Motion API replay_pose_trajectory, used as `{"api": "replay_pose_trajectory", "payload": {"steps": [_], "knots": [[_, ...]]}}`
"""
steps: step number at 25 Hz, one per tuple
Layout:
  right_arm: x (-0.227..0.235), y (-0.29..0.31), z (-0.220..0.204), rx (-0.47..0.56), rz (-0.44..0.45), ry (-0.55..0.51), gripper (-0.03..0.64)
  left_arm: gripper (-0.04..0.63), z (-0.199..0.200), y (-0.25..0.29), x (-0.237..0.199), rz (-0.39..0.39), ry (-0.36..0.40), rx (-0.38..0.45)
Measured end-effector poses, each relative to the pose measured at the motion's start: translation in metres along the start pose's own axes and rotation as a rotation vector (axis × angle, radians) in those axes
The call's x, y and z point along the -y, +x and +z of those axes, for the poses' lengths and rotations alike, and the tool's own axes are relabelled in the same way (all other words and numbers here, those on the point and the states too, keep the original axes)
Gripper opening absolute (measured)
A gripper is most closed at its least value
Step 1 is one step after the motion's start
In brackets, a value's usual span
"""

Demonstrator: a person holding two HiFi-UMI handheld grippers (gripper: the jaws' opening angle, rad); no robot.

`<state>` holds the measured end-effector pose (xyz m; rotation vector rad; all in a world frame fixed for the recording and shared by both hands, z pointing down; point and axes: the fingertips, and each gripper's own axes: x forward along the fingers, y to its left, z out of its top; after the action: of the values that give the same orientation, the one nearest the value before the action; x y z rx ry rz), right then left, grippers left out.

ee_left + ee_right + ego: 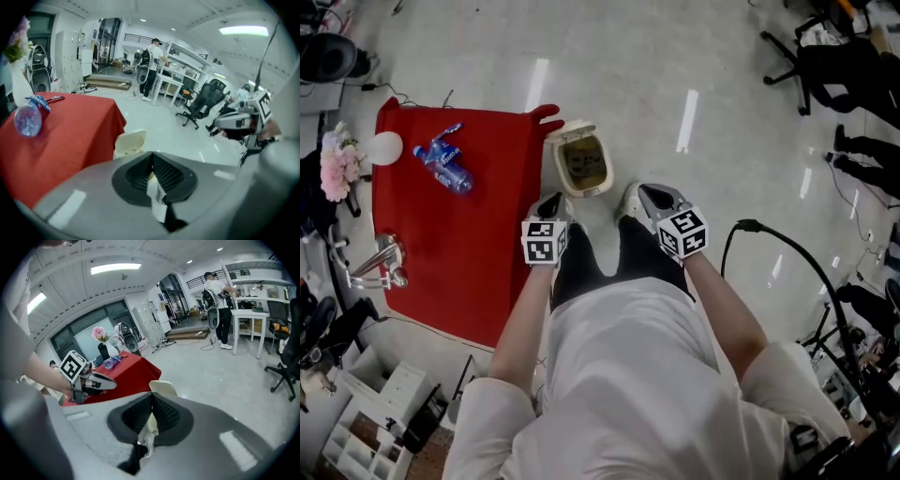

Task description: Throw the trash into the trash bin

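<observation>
A cream trash bin (581,161) stands open on the floor beside the corner of the red-clothed table (459,253), its lid tipped back. My left gripper (551,202) hangs just in front of the bin, shut, with nothing between its jaws. To the bin's right is my right gripper (645,193), also shut and empty. In the left gripper view the jaws (151,154) meet above the bin (130,143); in the right gripper view they (152,395) meet too. A crushed blue plastic bottle (445,169) lies on the table, away from both grippers.
On the table's far side stand pink flowers (337,164) and a white ball (382,147); a metal object (380,267) lies at its left edge. Office chairs (816,56) are far right, a black cable (797,253) loops at right, and a white shelf (366,412) sits lower left.
</observation>
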<state>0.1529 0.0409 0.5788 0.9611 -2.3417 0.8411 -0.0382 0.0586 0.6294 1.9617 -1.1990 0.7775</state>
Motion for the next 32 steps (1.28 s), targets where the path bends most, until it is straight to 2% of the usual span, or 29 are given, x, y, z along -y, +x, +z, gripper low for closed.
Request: {"api": "replay_pose_trajectory", "payload": {"steps": [8, 17, 22, 32], "knots": [[-0.016, -0.026, 0.024, 0.010, 0.015, -0.021, 0.002, 0.006, 0.027, -0.047, 0.008, -0.004, 0.030, 0.016], [-0.036, -0.035, 0.052, 0.038, 0.027, -0.041, 0.002, 0.006, 0.043, -0.081, 0.012, -0.055, 0.047, 0.038], [-0.043, -0.034, 0.061, 0.047, 0.032, -0.056, 0.002, 0.008, 0.049, -0.088, 0.008, -0.053, -0.003, 0.066], [-0.056, -0.031, 0.065, 0.039, 0.047, -0.090, 0.002, 0.008, 0.050, -0.097, -0.004, -0.023, -0.019, 0.085]]}}
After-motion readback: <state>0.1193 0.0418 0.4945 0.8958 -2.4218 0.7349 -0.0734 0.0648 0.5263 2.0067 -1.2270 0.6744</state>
